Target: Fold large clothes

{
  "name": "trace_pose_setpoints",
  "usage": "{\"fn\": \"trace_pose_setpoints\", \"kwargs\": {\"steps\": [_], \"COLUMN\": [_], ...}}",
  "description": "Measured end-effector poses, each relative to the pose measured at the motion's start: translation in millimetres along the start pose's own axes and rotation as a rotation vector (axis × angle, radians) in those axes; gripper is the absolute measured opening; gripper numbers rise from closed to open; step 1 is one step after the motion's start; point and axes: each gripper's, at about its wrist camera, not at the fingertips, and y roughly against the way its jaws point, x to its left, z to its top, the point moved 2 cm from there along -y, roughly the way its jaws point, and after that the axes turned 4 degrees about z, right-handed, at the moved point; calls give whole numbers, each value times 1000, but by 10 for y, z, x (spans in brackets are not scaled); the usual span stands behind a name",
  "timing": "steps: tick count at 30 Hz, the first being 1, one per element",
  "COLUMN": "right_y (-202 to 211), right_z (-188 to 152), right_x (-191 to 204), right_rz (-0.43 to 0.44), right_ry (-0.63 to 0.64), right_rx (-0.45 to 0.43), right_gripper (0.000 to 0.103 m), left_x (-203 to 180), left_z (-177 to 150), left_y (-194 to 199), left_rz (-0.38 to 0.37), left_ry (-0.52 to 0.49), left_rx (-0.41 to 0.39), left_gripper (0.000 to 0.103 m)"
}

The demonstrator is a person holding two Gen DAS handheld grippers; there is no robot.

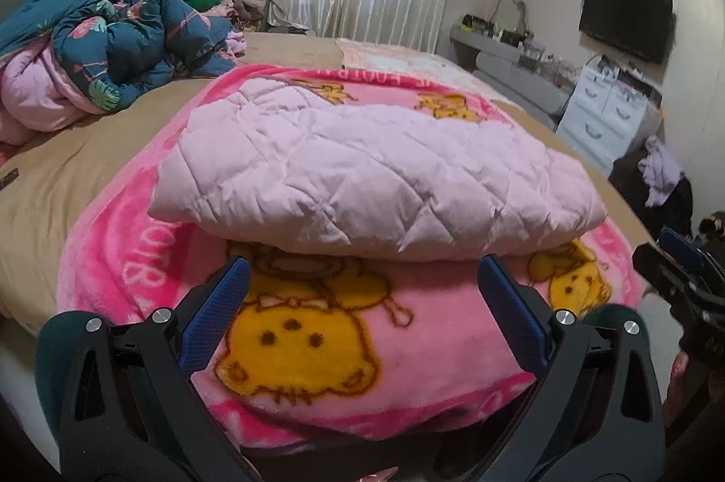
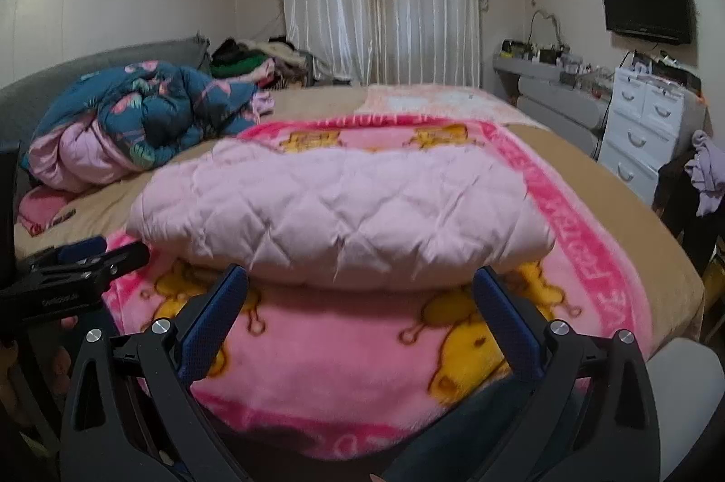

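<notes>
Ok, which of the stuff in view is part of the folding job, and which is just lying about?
Part of the job:
- pale pink quilted garment, lying folded on the bed
- pink cartoon blanket under it
- left gripper and right gripper, both open and empty

Just lying about:
- blue flowered duvet
- clothes pile by the curtain
- white drawers
- wall TV

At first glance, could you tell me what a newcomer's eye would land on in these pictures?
The puffy pale-pink quilted garment, folded into a bundle, lies mid-bed on a bright pink cartoon blanket. Both grippers, left gripper and right gripper, hover open just short of its near edge. At the far left of the bed sits a crumpled blue floral duvet.
</notes>
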Motion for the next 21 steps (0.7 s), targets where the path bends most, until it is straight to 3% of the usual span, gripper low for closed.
{"fn": "trace_pose_setpoints", "kwargs": {"steps": [8,21], "right_y": [-133,-141], "right_z": [-70,-84], "right_x": [67,40], "right_rz": [30,32], "right_ry": [-17,-23], "right_rx": [37,47], "right_gripper": [99,99], "left_x": [-137,-120], "left_z": [-83,-83], "left_y": [-17,-57], "left_rz": [4,24], "left_ry": [-44,-31], "left_rx": [14,23], "left_gripper": [94,94]}}
